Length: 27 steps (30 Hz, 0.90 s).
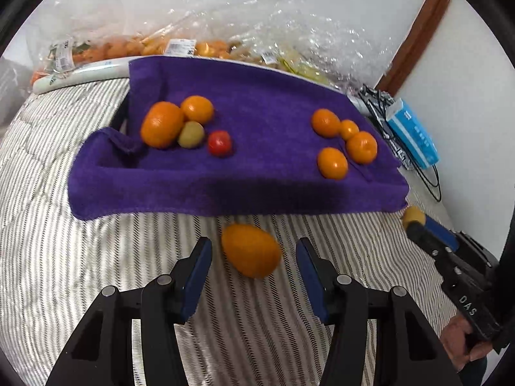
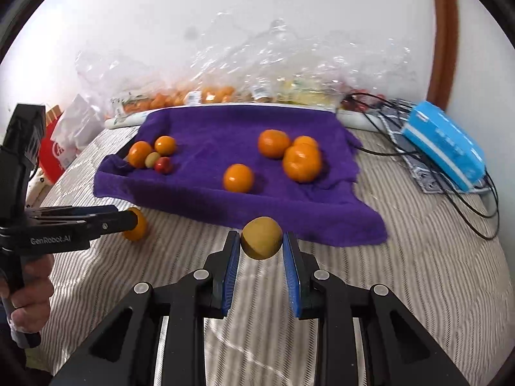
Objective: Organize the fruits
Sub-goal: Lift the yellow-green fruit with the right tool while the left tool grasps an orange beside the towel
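L gripper (image 1: 254,254): jaws wide apart, an orange (image 1: 251,250) between the pads w/ gaps both sides, not gripped; fruit blurred, can't tell if it rests on the striped bedding (image 1: 64,273) or hangs above it.
R gripper (image 2: 261,241): jaws narrow, clamped on a yellowish fruit (image 2: 261,238), held just in front of towel's near edge; type unclear, its underside in shade.
Towel (image 1: 257,96): purple, spread on the bedding, left corner bunched up, near edge in shadow.
Left group: big orange (image 1: 162,124), smaller orange (image 1: 197,109), greenish fruit (image 1: 191,134), red fruit (image 1: 219,143), touching or just beside each other.
Right group: 4 oranges (image 1: 332,163) close together; in R view 1 is mostly hidden behind another.
Cross views: L gripper's tip covers part of the orange in R view; R gripper cut off at frame edge in L view, hand (image 1: 463,341) only partly seen.
Back: clear plastic bags (image 1: 225,32) of fruit along wall, glare and crinkle hide contents; labels unreadable.
Right side: blue box (image 1: 412,133) on cables (image 1: 428,177), text too blurred.
Far left: red-white bag (image 2: 61,148), partly behind L gripper.
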Motion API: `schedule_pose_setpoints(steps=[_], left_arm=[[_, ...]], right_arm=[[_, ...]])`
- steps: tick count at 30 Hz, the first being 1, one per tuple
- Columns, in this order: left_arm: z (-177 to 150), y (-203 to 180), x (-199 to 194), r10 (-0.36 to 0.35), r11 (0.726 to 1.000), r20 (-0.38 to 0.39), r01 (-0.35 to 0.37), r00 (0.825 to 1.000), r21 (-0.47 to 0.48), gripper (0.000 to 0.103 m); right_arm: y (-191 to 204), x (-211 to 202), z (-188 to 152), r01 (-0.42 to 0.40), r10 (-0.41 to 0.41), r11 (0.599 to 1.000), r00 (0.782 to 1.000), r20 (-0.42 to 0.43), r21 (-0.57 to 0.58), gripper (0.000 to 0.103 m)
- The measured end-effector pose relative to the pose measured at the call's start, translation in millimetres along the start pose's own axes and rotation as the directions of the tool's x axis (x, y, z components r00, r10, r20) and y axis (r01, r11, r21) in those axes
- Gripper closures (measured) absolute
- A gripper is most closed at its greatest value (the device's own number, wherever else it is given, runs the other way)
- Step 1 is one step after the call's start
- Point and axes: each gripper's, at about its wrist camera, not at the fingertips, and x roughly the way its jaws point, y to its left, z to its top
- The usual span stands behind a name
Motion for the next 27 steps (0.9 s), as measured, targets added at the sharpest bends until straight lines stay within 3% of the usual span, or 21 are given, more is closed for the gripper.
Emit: schedule_pose_setpoints(steps=[8,13,27], left_arm=[[-0.2,-6.7,12.0,0.033,0.999,-0.016,-0.033,0.999,-0.005,0.053],[-0.6,-9.1,13.8,0.048,0.999,-0.005,-0.048,0.999,0.004,0.070],[5.0,-5.4,-19.0,-0.015,1.000,0.043,0.015,0.999,-0.007,0.070]], right_arm=[[-10.7,-4.5,-5.8,0.013,-0.013,1.000,1.000,-0.004,0.014,0.076],[-8.7,-6.6,-5.4,0.011,-0.011,1.000,1.000,0.000,0.008,0.076],[1.5,-17.2,2.2,-0.011,0.011,1.000,0.999,0.041,-0.006,0.076]])
